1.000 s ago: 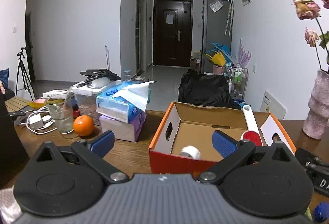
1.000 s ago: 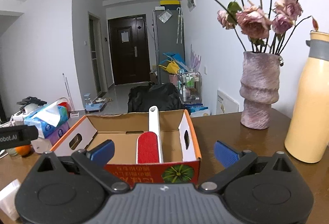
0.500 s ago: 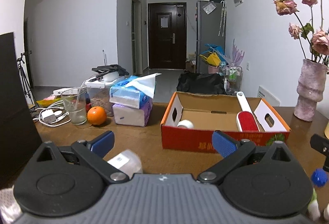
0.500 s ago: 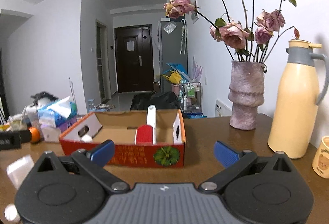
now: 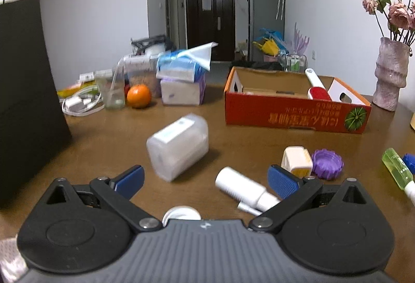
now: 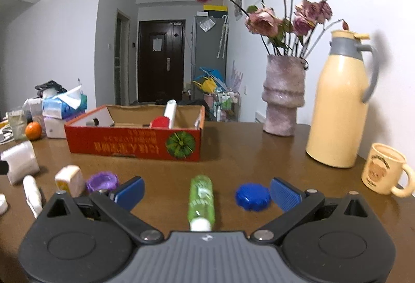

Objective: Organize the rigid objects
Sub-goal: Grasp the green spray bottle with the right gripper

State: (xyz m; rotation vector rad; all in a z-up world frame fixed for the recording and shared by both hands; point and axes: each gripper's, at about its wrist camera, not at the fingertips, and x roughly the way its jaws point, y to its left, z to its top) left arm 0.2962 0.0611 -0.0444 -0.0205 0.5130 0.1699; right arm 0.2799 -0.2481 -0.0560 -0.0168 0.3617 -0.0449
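Both the left gripper (image 5: 205,180) and right gripper (image 6: 206,192) spread ribbed blue jaws wide over the glossy brown worktop (image 6: 246,161); a translucent green cylindrical bottle (image 6: 201,198) lies between the right's.

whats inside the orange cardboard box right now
A lint brush with a red head and white handle leans against the far wall of the box. The near wall hides the floor, so anything lying low cannot be seen.

Evenly lit, dim-cool indoor light; strong fisheye bending and dark vignette at corners. Motion-blurred clear container (image 5: 178,146) and tissue packs (image 5: 181,70). Soft shadow behind thermos (image 6: 339,106).
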